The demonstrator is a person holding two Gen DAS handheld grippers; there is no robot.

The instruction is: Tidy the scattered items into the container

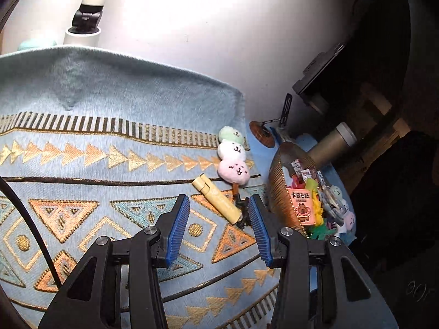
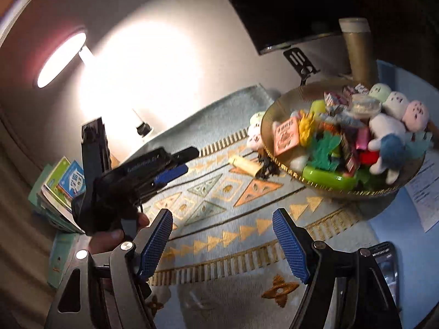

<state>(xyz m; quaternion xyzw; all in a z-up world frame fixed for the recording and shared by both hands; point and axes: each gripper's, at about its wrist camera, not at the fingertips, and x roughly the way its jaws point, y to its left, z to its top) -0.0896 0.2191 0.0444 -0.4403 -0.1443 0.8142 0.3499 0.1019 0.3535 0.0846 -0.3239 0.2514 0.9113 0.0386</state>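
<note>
Looking along my left gripper [image 1: 219, 211], I have the pale yellow cylindrical tube [image 1: 216, 198] lying just ahead of the fingertips and slightly right of centre, its long axis running diagonally from upper left to lower right, so its nearer end points toward the right-hand pad. The blue-padded jaws stand partly apart with nothing between them. Just beyond the tube lies the plush skewer of three soft balls, green, white and pink [image 1: 232, 155], lengthwise away from me, its dark stick end meeting the tube's nearer end beside a small black tangle I cannot identify. Both sit right against the rim of the round gold ribbed bowl [image 1: 277, 186], already heaped with toys and small packets. My right gripper [image 2: 222, 226] is spread wide and empty, and from its view the tube and skewer are well off across the cloth, with the left gripper between it and them; so I judge the left is the nearer hand for the tube, and closing across its narrow width would need the wrist rolled to cross that diagonal. Everything rests on a light blue woven cloth with gold and orange triangle bands [image 1: 109, 137], soft enough to bunch. A bright lamp [image 2: 61, 59] glares on the pale wall, books [image 2: 64, 183] are stacked at the left, and a dark monitor stands behind.
</note>
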